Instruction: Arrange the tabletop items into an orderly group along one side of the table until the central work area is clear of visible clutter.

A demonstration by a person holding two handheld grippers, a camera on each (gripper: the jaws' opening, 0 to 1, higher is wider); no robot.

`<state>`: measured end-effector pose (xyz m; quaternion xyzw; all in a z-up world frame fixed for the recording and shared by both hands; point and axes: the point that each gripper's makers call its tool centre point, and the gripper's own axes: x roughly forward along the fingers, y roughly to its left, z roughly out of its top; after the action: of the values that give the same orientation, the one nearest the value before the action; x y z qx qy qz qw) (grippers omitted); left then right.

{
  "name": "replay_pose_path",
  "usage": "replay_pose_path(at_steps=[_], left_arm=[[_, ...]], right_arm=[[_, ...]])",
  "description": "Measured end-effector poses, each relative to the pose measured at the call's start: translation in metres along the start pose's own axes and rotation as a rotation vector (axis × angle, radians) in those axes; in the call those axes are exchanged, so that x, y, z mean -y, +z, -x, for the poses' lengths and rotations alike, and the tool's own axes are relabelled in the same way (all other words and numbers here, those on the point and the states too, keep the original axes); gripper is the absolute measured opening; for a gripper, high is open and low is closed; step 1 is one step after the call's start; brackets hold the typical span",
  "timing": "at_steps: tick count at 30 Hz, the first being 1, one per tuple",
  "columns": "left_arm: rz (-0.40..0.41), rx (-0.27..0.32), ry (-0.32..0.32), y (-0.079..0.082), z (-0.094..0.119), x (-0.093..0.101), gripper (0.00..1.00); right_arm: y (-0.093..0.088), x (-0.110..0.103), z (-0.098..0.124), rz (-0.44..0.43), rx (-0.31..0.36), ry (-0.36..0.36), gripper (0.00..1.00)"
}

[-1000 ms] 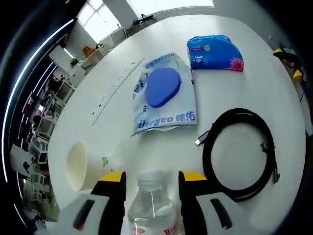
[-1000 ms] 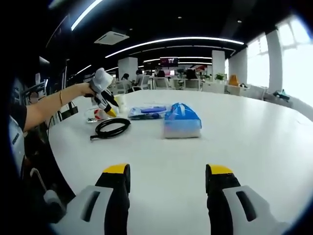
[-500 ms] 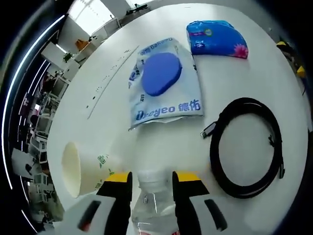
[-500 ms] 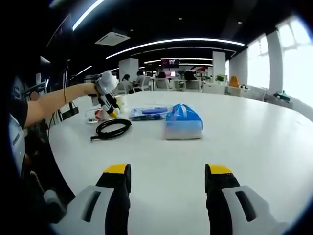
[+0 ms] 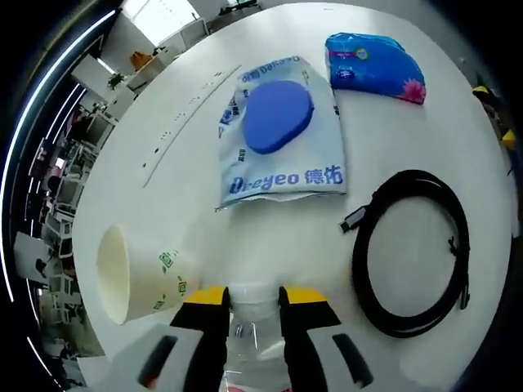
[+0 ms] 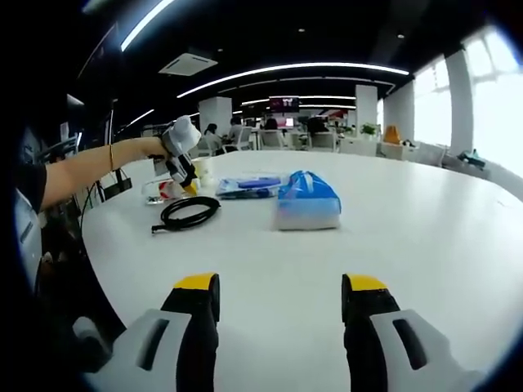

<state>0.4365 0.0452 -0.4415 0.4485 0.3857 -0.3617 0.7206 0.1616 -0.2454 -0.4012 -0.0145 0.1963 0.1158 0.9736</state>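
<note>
Table (image 5: 392, 196) carries one item of each kind, largest first: one printed pouch (image 5: 282, 139) at 12 o'clock from my left gripper (image 5: 252, 298), one coiled black cable (image 5: 413, 253) at 2 o'clock, one blue tissue pack (image 5: 374, 65) at 1 o'clock, one paper cup (image 5: 139, 273) lying on its side at 9 o'clock. One clear bottle (image 5: 255, 347) is pinched between my left jaws. My right gripper (image 6: 278, 286) is spread, holding nothing, well apart from the group; the left hand is nearer.

Grey grippers, yellow-tipped black fingers (image 6: 196, 306) (bracelet (image 6: 111, 154) on wrist)
</note>
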Motion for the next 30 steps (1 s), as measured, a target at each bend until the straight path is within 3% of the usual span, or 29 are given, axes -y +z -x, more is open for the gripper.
replay_pose_path(at_steps=[7, 12, 17, 30], left_arm=[[0.019, 0.021, -0.008, -0.001, 0.003, -0.001, 0.22], [0.084, 0.093, -0.033, 0.001, 0.006, -0.003, 0.22], [0.102, 0.119, -0.04, 0.001, 0.011, -0.004, 0.22], [0.137, 0.188, -0.052, 0.005, 0.042, -0.004, 0.21]], right_arm=[[-0.003, 0.004, 0.001, -0.003, -0.008, -0.01, 0.57], [-0.003, 0.003, 0.001, 0.0, -0.008, -0.009, 0.56], [-0.003, 0.001, 0.001, 0.001, -0.007, -0.007, 0.56], [0.0, -0.002, 0.0, 0.015, -0.002, 0.002, 0.55]])
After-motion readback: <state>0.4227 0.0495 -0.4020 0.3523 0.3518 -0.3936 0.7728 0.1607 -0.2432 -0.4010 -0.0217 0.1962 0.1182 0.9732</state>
